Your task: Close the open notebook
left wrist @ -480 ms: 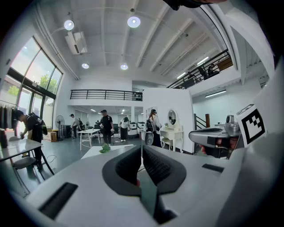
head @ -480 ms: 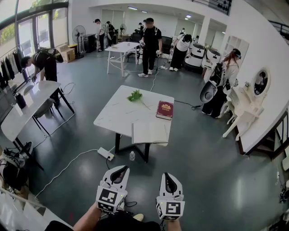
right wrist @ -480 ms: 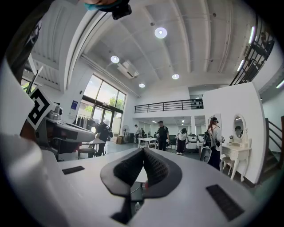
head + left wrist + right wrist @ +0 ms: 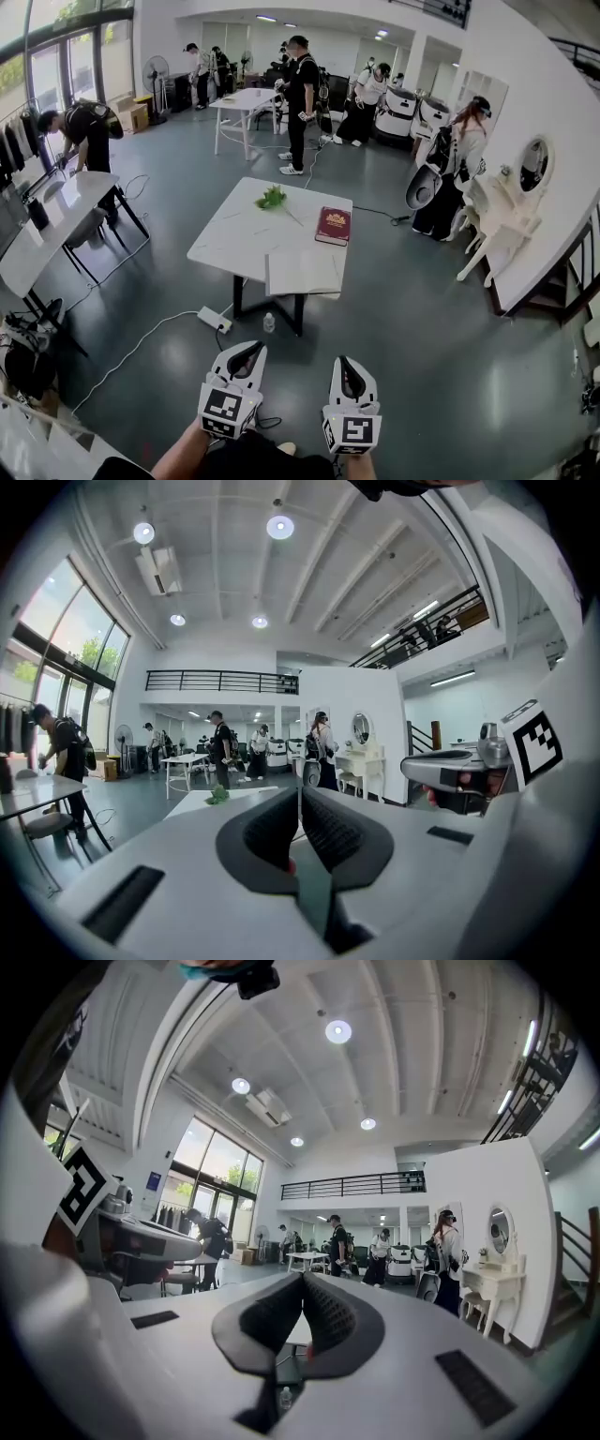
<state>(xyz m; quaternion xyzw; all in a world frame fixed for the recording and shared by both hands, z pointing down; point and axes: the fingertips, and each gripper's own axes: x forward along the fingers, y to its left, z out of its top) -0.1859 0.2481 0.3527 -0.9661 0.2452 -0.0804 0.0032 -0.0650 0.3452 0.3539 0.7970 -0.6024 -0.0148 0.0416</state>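
Left hand-held gripper [image 4: 251,353] and right hand-held gripper [image 4: 349,367], both clenched empty; one open notebook [image 4: 302,273], one red book [image 4: 333,225].

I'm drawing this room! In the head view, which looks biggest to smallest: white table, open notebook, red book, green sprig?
1. White table.
2. Open notebook, at the table's near edge.
3. Red book.
4. Green sprig, slightly smaller-looking than the book, but it lies farther away, so unsure.

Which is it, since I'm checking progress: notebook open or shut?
Open: the notebook lies spread flat, pale pages up, at the near edge of the white table.
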